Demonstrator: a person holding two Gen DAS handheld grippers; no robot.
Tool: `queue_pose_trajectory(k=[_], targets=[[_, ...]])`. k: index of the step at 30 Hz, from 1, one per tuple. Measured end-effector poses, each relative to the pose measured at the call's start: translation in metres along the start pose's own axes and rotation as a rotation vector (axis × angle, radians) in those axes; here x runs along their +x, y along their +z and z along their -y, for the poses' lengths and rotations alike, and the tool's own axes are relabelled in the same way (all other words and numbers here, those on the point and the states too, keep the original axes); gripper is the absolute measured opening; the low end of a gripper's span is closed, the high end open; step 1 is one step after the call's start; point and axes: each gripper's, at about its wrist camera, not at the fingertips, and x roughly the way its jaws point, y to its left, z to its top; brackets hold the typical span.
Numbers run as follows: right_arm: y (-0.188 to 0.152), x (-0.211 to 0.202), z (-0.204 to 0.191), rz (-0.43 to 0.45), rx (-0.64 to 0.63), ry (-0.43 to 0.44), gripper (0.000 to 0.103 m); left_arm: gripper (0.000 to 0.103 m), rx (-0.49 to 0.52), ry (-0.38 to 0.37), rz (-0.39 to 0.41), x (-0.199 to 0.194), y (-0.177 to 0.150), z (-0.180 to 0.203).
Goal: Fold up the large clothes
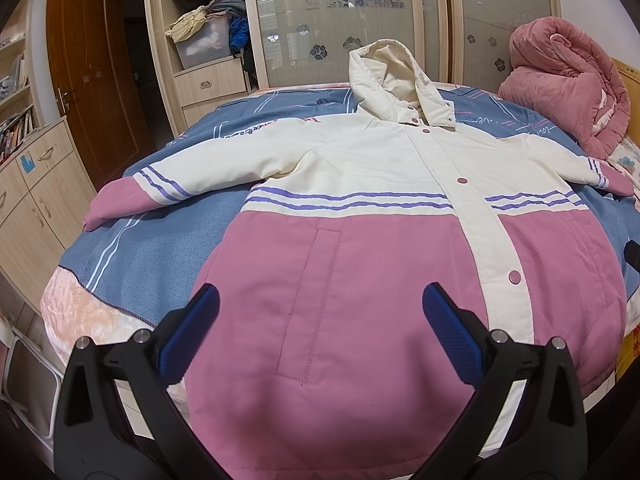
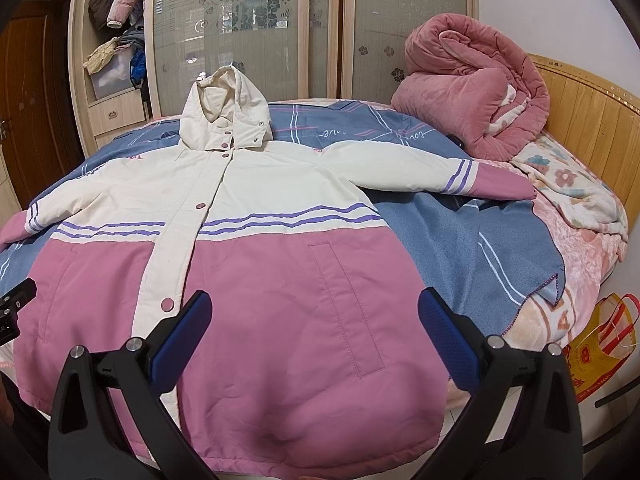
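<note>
Hovering with fingers spread and empty, left gripper (image 1: 320, 336) and right gripper (image 2: 314, 338) face the flat, unfolded jacket (image 1: 360, 240); first fold likely needs a sleeve grasp.

Left gripper (image 1: 320, 300): black plastic frame, blue textured finger pads (image 1: 452, 332), silver round screws. Right gripper (image 2: 314, 304): identical black frame, blue pads, silver screws.

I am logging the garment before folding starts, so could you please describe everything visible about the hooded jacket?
The hooded jacket lies flat, front up, on the blue bedspread, sleeves spread wide. Its top is cream, its lower body and cuffs pink, with purple stripes between. The pink snaps look fastened, the hood stands up, and the fabric looks padded. Neither open gripper holds it.
</note>
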Motion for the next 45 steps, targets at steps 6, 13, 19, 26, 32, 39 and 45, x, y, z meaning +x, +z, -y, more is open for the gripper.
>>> queue_pose_trajectory(k=[6,13,19,26,32,39,45], targets=[[0.000,0.000,0.000,-0.001,0.002,0.000,0.102,0.101,-0.001,0.001,-0.001,0.000,0.000,0.000],[0.001,0.000,-0.001,-0.001,0.002,0.000,0.102,0.101,0.003,0.000,-0.001,0.001,-0.001,0.001],[0.003,-0.003,0.010,0.022,0.050,0.054,0.102,0.101,0.018,-0.008,-0.001,0.000,-0.002,0.004],[0.031,-0.009,0.086,0.063,0.306,0.182,0.102,0.101,0.071,-0.025,0.070,-0.015,0.023,0.004],[0.046,0.009,0.195,0.059,0.624,0.270,0.102,0.101,0.119,-0.054,0.134,-0.018,0.072,0.018],[0.049,0.056,0.309,0.137,0.872,0.239,0.100,0.101,0.072,-0.081,0.110,0.022,0.088,0.022],[0.038,0.139,0.378,0.070,1.103,0.287,0.077,0.101,0.017,-0.160,0.006,0.052,0.075,0.006]])
